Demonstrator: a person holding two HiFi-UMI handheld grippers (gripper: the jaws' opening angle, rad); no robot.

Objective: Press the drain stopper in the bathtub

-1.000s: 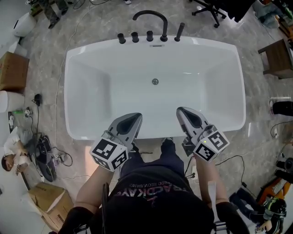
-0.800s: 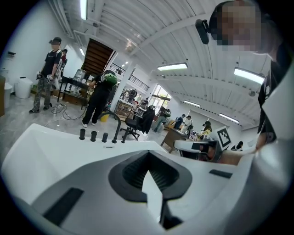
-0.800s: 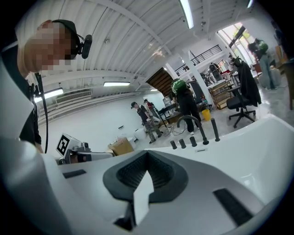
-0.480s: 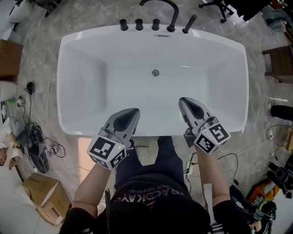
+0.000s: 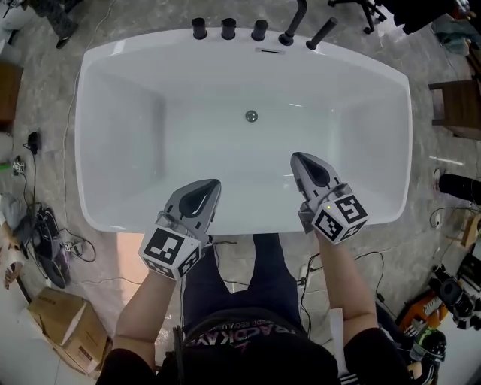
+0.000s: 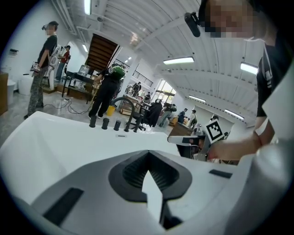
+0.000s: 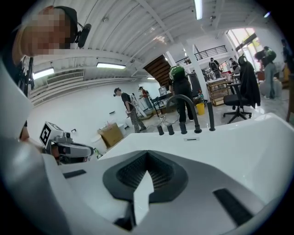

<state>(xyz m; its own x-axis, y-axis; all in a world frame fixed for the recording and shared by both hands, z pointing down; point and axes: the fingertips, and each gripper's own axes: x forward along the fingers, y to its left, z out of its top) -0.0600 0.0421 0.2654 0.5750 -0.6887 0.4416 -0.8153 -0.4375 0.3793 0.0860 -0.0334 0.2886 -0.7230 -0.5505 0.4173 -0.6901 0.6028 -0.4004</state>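
The small round metal drain stopper (image 5: 251,116) sits in the floor of the white bathtub (image 5: 120,60), toward the faucet end. Both grippers hover over the tub's near rim, well short of the stopper. My left gripper (image 5: 213,183) is shut and holds nothing, left of the stopper's line. My right gripper (image 5: 297,156) is also shut and empty, reaching a little farther into the tub. The left gripper view shows its jaws (image 6: 148,153) closed, pointing over the tub. In the right gripper view the jaws (image 7: 147,153) are likewise closed. The stopper is hidden in both gripper views.
A black faucet (image 5: 297,19), three black knobs (image 5: 228,28) and a hand shower (image 5: 323,31) line the tub's far rim. A wooden stool (image 5: 458,105) stands at the right. Cables (image 5: 45,233) and a cardboard box (image 5: 60,319) lie on the floor at the left. People stand beyond the tub (image 6: 46,69).
The person has stepped closer, so the tub fills more of the head view. Both grippers have moved forward from outside the near rim to over it. Both stay shut.
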